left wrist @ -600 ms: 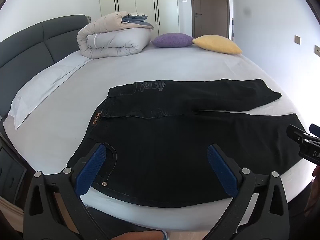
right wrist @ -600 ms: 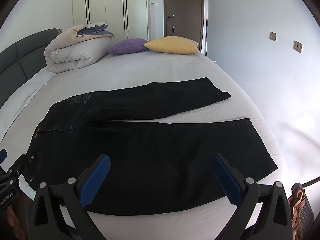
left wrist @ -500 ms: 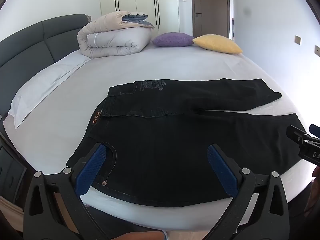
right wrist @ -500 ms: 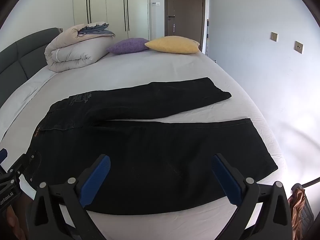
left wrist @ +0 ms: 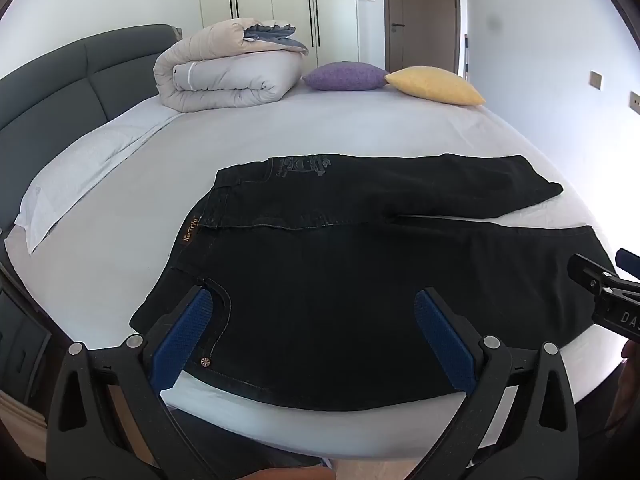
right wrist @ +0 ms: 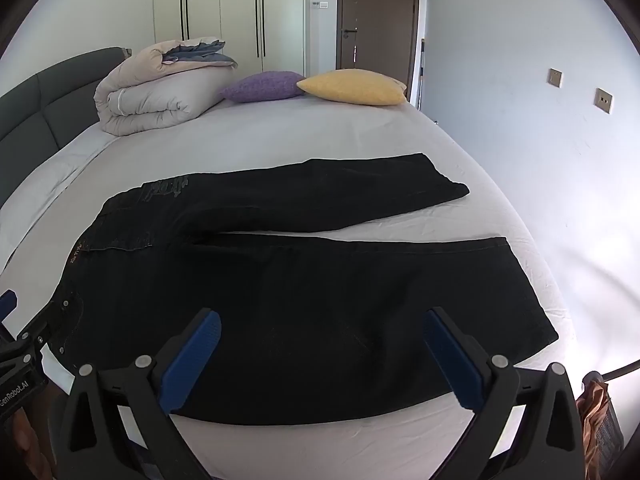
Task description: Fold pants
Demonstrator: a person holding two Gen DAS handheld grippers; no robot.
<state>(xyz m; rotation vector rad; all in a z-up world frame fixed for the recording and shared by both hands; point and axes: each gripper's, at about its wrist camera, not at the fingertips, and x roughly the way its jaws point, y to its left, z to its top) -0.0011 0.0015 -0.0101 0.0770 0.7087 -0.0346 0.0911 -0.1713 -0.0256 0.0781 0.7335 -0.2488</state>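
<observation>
Black pants (left wrist: 360, 264) with tan waist label and orange stitching. Pale lilac-white sheet (left wrist: 280, 128). Purple cushion (left wrist: 346, 76), yellow cushion (left wrist: 434, 85). Beige duvet (left wrist: 224, 76) with blue-grey lining. Dark grey headboard (left wrist: 60, 84). Blue pads (left wrist: 182, 344) on black grippers. Brown door (right wrist: 378, 12).

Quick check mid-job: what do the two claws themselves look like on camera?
Both look alike. The left claw and right claw have black triangular cut-out frames, silver rivets and textured blue pads. White lettering marks each body's side where it appears in the other's view. No cables or sleeves visible.
</observation>
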